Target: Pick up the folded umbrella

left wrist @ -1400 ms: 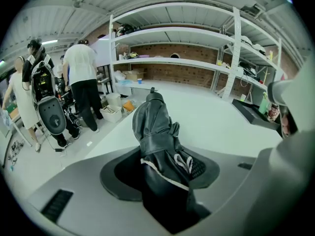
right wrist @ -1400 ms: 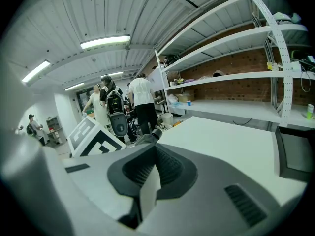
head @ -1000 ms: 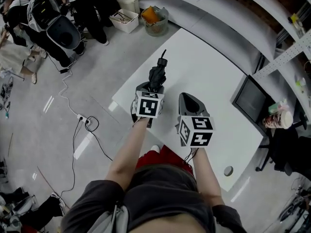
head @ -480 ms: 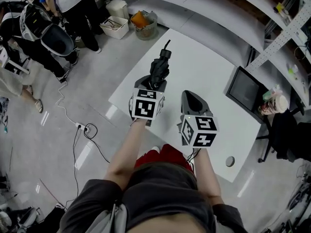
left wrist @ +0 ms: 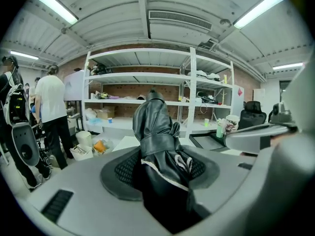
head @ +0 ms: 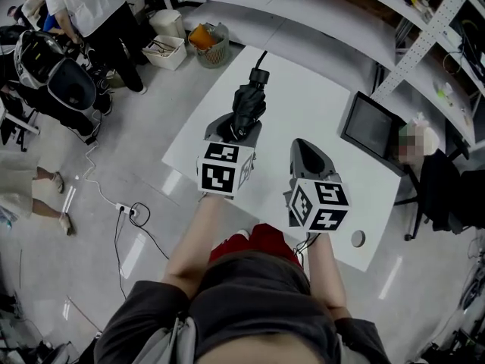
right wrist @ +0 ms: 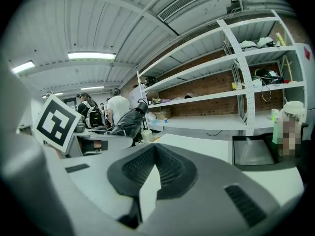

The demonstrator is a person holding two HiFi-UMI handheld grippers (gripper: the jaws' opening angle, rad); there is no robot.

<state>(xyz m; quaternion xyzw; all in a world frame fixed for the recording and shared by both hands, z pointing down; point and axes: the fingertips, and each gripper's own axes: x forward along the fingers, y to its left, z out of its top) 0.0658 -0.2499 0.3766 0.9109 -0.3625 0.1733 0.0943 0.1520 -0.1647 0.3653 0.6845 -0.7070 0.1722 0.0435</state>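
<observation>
The grey floor (head: 91,165) spread out on the left, with a person in a white shirt (head: 83,2) standing at its far edge. The white table (head: 326,127) lay straight ahead, and long shelving (left wrist: 147,87) ran behind it along the far wall. A dark monitor (head: 370,123) lay flat on the table's right side. Off the table's far left corner sat a wire basket (head: 212,48), with a white bin (head: 163,48) just left of it.

The folded umbrella (head: 247,108) was black and strapped shut. It hung over the left part of the table, its handle end tilted up and away, clear of the tabletop. The left gripper (head: 233,130) had its pads clamped on the umbrella's near end (the fabric bulged out between them in the left gripper view). The right gripper (head: 305,149) hovered just to the right, apart from the umbrella. Its jaw tips met with nothing between them.
</observation>
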